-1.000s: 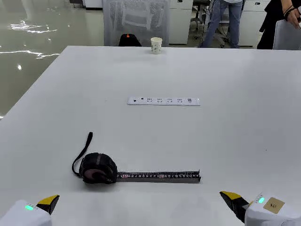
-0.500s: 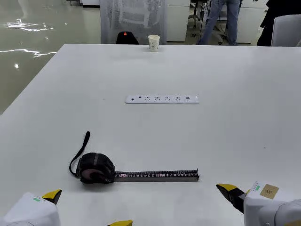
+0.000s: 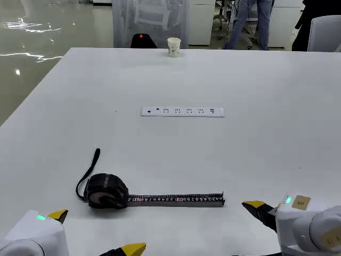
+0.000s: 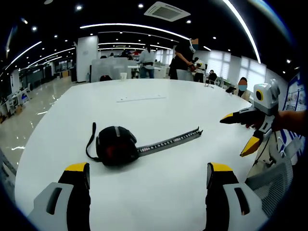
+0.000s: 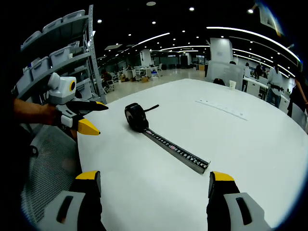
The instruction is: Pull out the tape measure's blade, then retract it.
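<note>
Head view: tape (image 3: 106, 191) on table (image 3: 240, 154), blade (image 3: 176, 200) lying drawn out rightward (pull seemingly done, retraction left). Left gripper view: left gripper (image 4: 147, 168) spread wide, empty, short of tape. Right gripper view: right gripper (image 5: 155, 176) likewise wide, empty, near blade's tip.

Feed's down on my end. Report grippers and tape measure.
Left gripper open, empty. Right gripper open, empty. Tape measure on table, blade out, untouched. Power strip beyond it, not in the way.

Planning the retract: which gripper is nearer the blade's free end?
The right gripper: the blade tip points toward it, while the left gripper sits nearer the case.
</note>
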A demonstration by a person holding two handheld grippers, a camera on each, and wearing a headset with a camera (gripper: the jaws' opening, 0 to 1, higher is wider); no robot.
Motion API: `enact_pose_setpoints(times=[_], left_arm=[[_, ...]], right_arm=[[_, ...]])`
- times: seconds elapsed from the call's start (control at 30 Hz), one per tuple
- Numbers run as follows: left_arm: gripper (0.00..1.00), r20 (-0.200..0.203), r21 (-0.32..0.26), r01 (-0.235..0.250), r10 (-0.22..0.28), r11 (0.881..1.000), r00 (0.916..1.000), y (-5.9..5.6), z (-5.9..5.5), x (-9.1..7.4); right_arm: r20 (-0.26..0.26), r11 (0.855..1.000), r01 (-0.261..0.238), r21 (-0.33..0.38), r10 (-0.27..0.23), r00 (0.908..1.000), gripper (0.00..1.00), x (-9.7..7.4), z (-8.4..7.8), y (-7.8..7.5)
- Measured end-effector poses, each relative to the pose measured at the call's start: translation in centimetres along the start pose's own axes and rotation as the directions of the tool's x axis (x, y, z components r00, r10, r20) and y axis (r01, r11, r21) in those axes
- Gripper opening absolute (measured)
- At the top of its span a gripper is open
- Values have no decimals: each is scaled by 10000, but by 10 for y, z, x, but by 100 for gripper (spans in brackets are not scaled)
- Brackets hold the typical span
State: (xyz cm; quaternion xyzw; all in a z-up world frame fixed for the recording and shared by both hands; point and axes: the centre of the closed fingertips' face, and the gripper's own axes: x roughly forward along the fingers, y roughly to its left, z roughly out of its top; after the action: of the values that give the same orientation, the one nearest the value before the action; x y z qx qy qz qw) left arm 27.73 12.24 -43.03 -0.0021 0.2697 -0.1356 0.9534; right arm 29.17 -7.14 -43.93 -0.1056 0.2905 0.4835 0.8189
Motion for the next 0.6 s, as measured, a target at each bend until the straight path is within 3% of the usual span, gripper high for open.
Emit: enact_pose_setpoints(times=[0.6], left_arm=[[99,-13,-256,-107,107,9996,9999,12,9,23]], right_arm=[[-905,9919,-765,-1010,674,9936,81,12,-7,-28]])
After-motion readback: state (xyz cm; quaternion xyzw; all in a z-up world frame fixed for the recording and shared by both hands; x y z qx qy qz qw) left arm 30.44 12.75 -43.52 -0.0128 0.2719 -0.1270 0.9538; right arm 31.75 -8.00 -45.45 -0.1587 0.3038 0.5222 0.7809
